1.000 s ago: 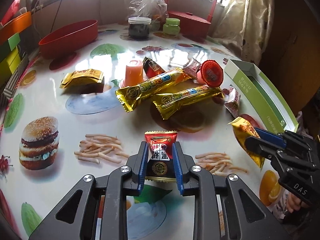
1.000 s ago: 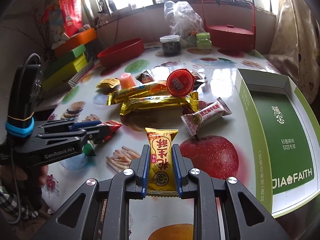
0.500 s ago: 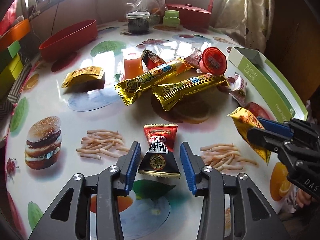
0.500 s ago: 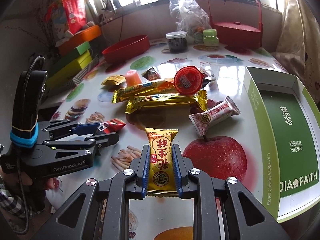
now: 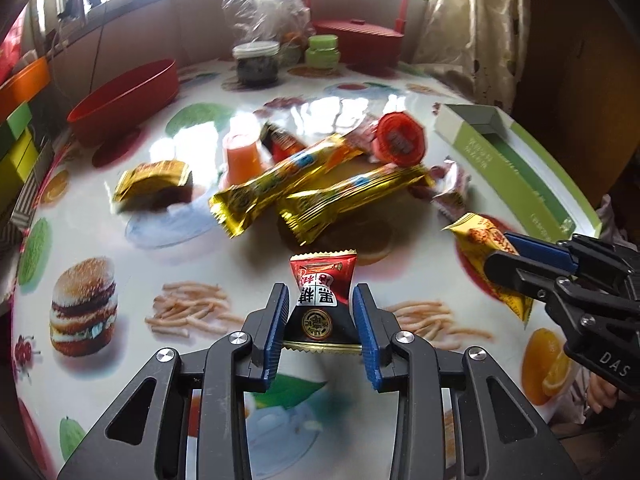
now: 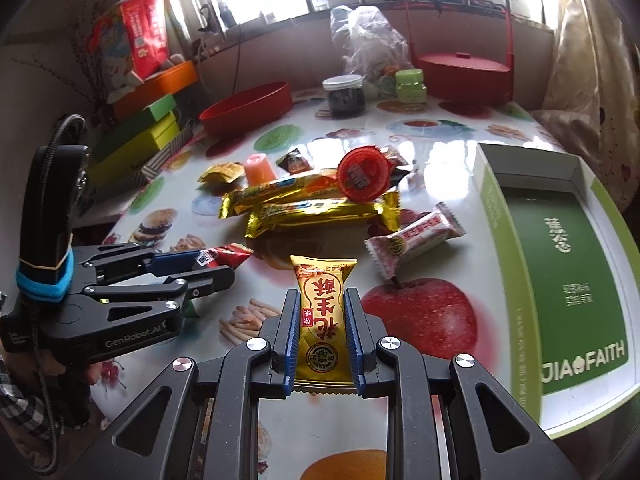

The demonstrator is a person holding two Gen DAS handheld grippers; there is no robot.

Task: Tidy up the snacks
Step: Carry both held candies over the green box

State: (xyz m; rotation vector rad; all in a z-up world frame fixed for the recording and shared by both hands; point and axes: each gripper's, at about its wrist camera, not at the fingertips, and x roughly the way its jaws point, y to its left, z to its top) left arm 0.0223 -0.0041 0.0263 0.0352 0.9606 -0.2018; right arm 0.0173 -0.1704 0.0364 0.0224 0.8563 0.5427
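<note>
My left gripper is shut on a red-and-black candy packet, which it holds by its sides above the table. It also shows in the right wrist view with the packet sticking out. My right gripper is shut on a yellow peanut-candy packet, seen in the left wrist view. Loose snacks lie in a heap mid-table: two long gold bars, an orange jelly cup, a red-lidded jelly cup, a white-red candy.
A green-and-white open box lies at the table's right edge. A red oval bowl, a dark jar, a green jar, a red basket and a plastic bag stand at the back. Coloured boxes are stacked at the left.
My left gripper opened around the red-and-black packet half a second ago and has shut on it again. My right gripper has kept its hold on the yellow packet and drifted slightly.
</note>
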